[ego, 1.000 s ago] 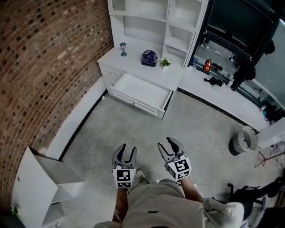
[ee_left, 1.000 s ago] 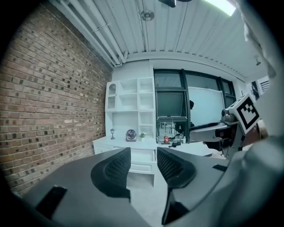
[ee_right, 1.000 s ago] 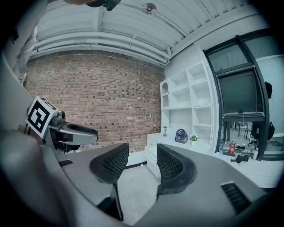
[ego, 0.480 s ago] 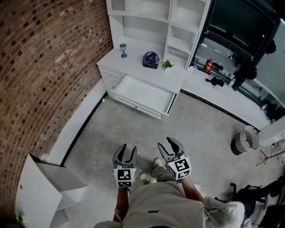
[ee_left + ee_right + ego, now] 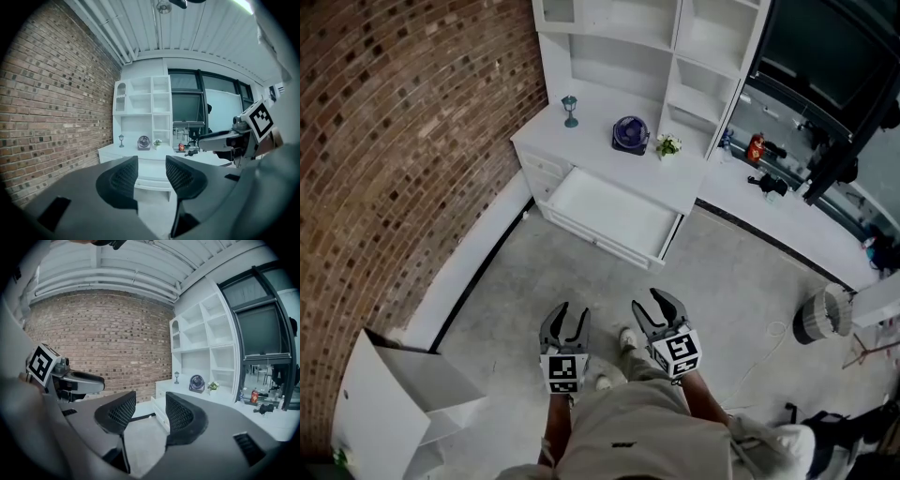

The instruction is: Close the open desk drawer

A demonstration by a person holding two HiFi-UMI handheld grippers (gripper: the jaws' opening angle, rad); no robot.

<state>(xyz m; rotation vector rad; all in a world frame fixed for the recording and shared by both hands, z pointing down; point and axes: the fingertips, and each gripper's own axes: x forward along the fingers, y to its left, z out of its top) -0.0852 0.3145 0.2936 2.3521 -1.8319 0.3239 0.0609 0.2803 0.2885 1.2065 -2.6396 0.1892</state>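
Both sets of fingers are apart and empty. Between the left fingers [image 5: 124,180] there's just open gap with the desk far off beyond, and it's the same past the right fingers [image 5: 183,416]. In the head view the left gripper [image 5: 569,316] and right gripper [image 5: 652,307] hang side by side over the concrete floor [image 5: 534,272], well apart from the job.

The drawer [image 5: 614,208] is pulled out from under the front edge of the white surface [image 5: 595,127], and it looks empty. Its front panel faces the person across the bare floor, so I'd call this the approach. Nothing is closed yet.

How I'd do it: walk up square to the drawer front, not at an angle. Bring one pair of fingers together into a blunt pusher (open tips could skate off a smooth panel). Plant it on the middle of the front panel and push straight in along the runners. Leaning on one corner would probably rack the drawer and jam it partway.

Ease off over the last bit too. There's a small fan [image 5: 630,133], a little lantern [image 5: 570,110] and a plant [image 5: 667,145] toward the back edge of the surface, and a slam could rattle them. The brick wall [image 5: 394,141] is near the surface's left edge, so come in from the front.
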